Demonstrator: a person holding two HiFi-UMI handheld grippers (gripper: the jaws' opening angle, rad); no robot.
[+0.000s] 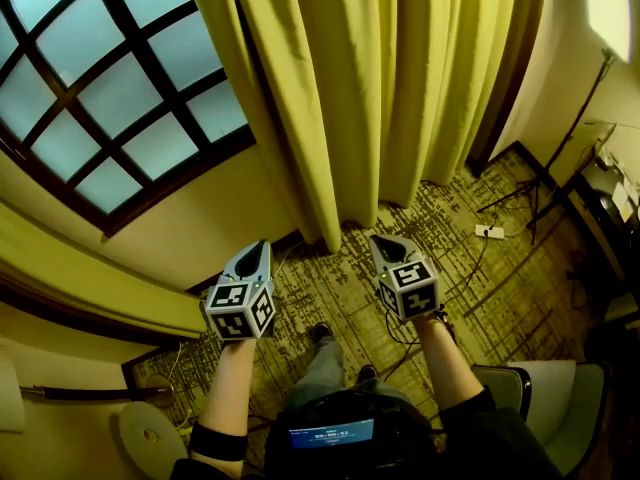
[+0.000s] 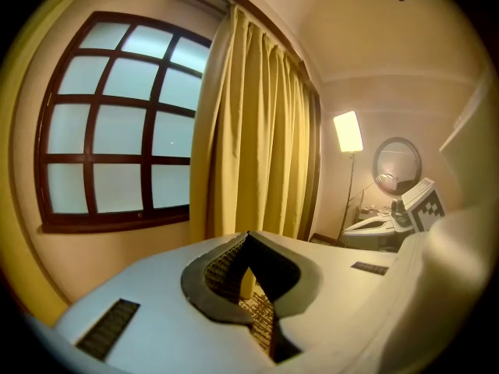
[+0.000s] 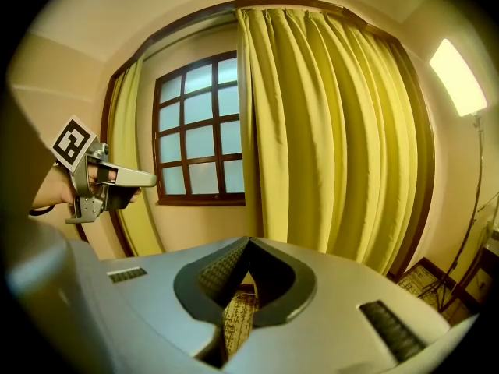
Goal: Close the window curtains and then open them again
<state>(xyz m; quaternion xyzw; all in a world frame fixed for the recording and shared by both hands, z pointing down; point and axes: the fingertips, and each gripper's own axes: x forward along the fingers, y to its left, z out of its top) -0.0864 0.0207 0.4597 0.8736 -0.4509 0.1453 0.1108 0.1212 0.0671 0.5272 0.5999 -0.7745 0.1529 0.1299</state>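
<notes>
The dark-framed window (image 1: 110, 78) (image 2: 117, 123) (image 3: 199, 131) stands uncovered. A yellow curtain (image 1: 400, 78) (image 2: 249, 131) (image 3: 335, 131) hangs bunched at its right side, down to the floor. A second yellow curtain (image 1: 90, 278) (image 3: 125, 162) is gathered at the window's left. My left gripper (image 1: 262, 244) (image 2: 248, 236) (image 3: 148, 181) is shut with nothing in it, held in the air a little short of the wall below the window. My right gripper (image 1: 378, 238) (image 3: 249, 240) is also shut and empty. It points at the foot of the right curtain without touching it.
Patterned carpet (image 1: 330, 288) covers the floor. A power strip (image 1: 489, 231) with cables and stand legs (image 1: 530, 198) lie at the right. A bright lamp panel (image 2: 348, 131) (image 3: 456, 76) and a round mirror (image 2: 396, 164) stand right of the curtain. A chair (image 1: 540, 388) is near my right side.
</notes>
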